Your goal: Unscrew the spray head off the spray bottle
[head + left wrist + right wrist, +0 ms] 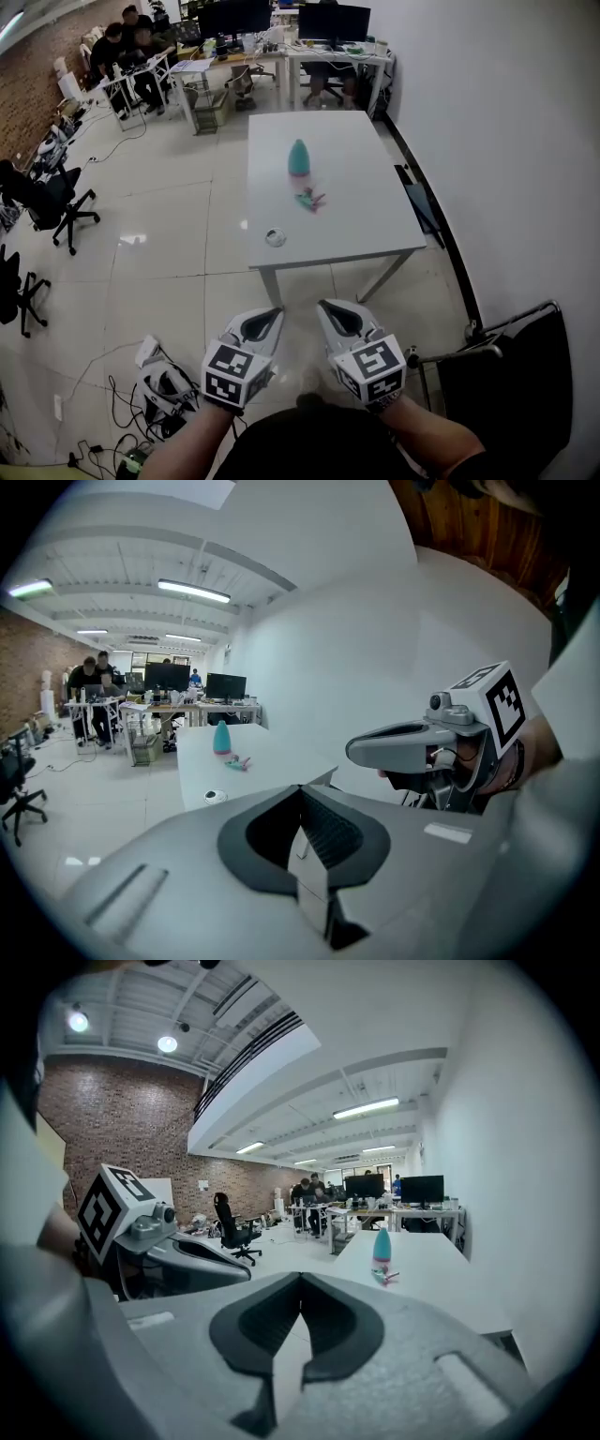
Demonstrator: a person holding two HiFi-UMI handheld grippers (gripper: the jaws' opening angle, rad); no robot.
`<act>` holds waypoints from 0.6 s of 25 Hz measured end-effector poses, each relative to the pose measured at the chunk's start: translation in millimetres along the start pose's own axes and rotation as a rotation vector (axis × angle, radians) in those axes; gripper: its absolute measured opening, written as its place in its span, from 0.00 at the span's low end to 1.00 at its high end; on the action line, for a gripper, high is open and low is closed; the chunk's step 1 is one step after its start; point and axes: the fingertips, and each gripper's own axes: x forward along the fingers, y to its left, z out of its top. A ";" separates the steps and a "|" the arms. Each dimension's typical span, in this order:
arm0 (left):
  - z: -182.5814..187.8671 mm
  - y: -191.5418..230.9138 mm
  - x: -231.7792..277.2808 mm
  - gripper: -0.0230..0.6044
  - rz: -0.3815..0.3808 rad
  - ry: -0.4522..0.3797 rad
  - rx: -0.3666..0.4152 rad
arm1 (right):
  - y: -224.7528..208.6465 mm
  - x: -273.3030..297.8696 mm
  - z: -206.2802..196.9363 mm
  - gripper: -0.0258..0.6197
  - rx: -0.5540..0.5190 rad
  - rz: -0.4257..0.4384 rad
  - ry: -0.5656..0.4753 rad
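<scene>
A teal bottle (299, 158) stands upright near the middle of the white table (366, 225), with a pink and green spray head (309, 200) lying just in front of it. The bottle (221, 738) and spray head (237, 762) also show in the left gripper view, and the bottle (382, 1245) and spray head (384, 1276) in the right gripper view. My left gripper (265, 324) and right gripper (333, 318) are held side by side well short of the table, over the floor. Both are shut with nothing between the jaws.
A small round white object (275, 237) lies near the table's front left corner. A black chair (511, 370) stands at my right, cables and gear (159, 389) on the floor at my left. Desks with monitors (333, 23) and seated people (127, 52) fill the far end.
</scene>
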 end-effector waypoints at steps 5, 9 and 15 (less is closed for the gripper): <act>17.3 13.2 28.0 0.06 0.020 0.020 0.004 | -25.5 21.3 9.3 0.03 0.015 0.031 0.000; 21.3 22.6 44.5 0.06 0.033 0.030 0.002 | -39.8 36.6 8.0 0.03 0.027 0.047 0.006; 27.5 36.9 59.8 0.06 0.036 0.042 0.003 | -52.1 54.8 10.8 0.03 0.030 0.053 0.017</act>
